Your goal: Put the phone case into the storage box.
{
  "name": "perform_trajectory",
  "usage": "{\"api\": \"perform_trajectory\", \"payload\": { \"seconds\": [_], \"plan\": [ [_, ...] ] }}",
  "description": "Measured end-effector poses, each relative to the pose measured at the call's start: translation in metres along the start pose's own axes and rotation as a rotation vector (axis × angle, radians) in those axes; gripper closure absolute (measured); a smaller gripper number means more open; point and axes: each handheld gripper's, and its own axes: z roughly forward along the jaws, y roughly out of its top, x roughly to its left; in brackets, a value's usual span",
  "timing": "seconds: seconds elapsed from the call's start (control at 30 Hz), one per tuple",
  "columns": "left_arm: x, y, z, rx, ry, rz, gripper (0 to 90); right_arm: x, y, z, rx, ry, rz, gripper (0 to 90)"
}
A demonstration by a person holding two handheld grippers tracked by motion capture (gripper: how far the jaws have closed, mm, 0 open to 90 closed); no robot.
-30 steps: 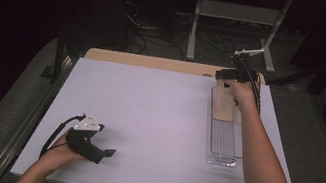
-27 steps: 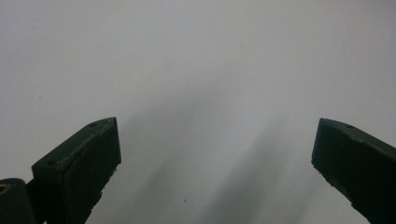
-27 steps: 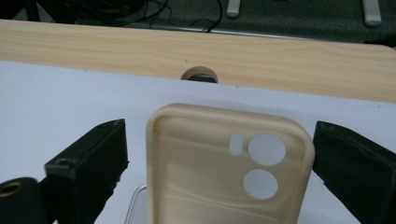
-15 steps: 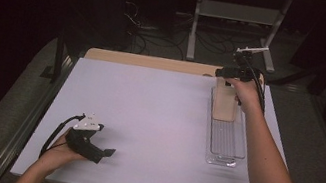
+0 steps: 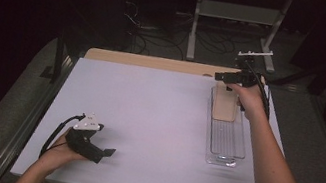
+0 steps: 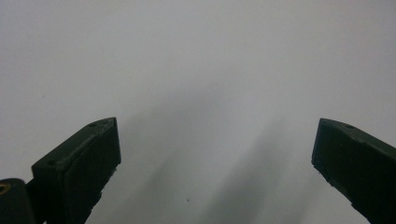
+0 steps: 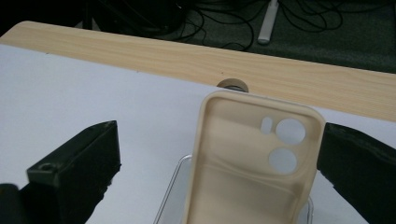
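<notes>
one beige phone case (image 7: 254, 158) leans in one clear tray (image 5: 226, 138) at the table's far right. right gripper (image 5: 227, 76) spread around it; left gripper (image 5: 107, 152) spread, empty, near left.

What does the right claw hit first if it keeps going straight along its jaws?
Likely the beige phone case, standing in the clear tray right between the jaws of the open right claw. One jaw looks close to the case edge; contact unclear. Beyond it lies the wooden table edge.
</notes>
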Motion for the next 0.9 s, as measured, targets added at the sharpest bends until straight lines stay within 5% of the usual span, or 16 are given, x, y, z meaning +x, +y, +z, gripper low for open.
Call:
{"api": "perform_trajectory", "payload": {
  "seconds": [0.9],
  "plan": [
    [0.004, 0.0, -0.004, -0.025, 0.008, -0.016, 1.0, 0.02, -0.063, -0.037, -0.073, 0.183, -0.067, 0.0]
  ]
}}
